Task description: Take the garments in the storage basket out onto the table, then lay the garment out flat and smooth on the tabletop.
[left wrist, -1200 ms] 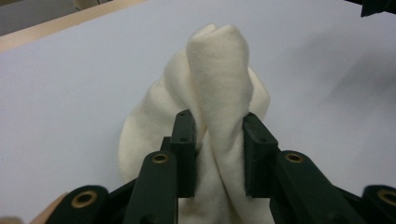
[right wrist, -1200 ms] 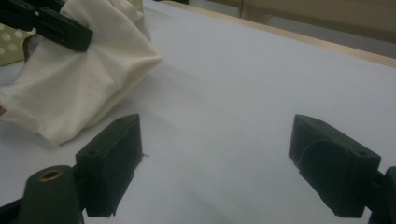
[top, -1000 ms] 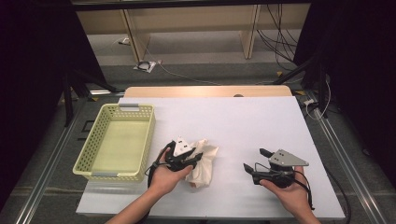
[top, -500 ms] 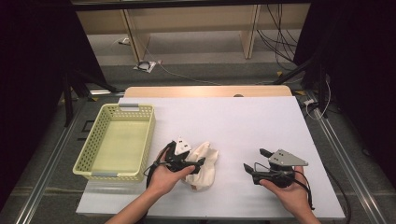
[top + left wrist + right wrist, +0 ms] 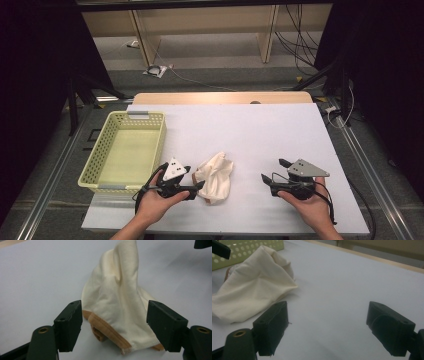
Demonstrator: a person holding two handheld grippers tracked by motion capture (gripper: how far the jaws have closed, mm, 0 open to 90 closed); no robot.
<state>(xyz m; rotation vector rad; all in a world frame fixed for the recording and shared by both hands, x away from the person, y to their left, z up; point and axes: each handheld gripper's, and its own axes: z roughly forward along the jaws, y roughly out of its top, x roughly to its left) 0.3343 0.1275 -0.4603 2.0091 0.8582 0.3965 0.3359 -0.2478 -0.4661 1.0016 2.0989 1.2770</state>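
cloth position: the cream cloth [image 5: 216, 176] lies crumpled on the white table [image 5: 250, 130], near its front edge, between the two hands and well apart from the yellow basket [image 5: 100, 150] at the left

cloth from left tool: the left tool [image 5: 197, 189] points straight at the cloth's near end; in the left gripper view the cloth [image 5: 120, 307] rises in a peak directly ahead, its tan hem [image 5: 105, 327] lying low between the jaws

long axis: the heap runs roughly away from the front edge, slightly slanted; the hem end is nearest the left tool

nearer hand: the left, just beside the cloth; the right tool [image 5: 272, 175] stands near but clearly apart, with bare table between

left tool state: jaws have just been opening and now stand well apart; the cloth sits in the gap but neither pad presses on it; nothing gripped

right tool state: jaws wide apart over bare table in the right gripper view, holding nothing; the cloth [image 5: 254, 290] lies off to its left

likely call: the left tool seems best placed to close on the hem
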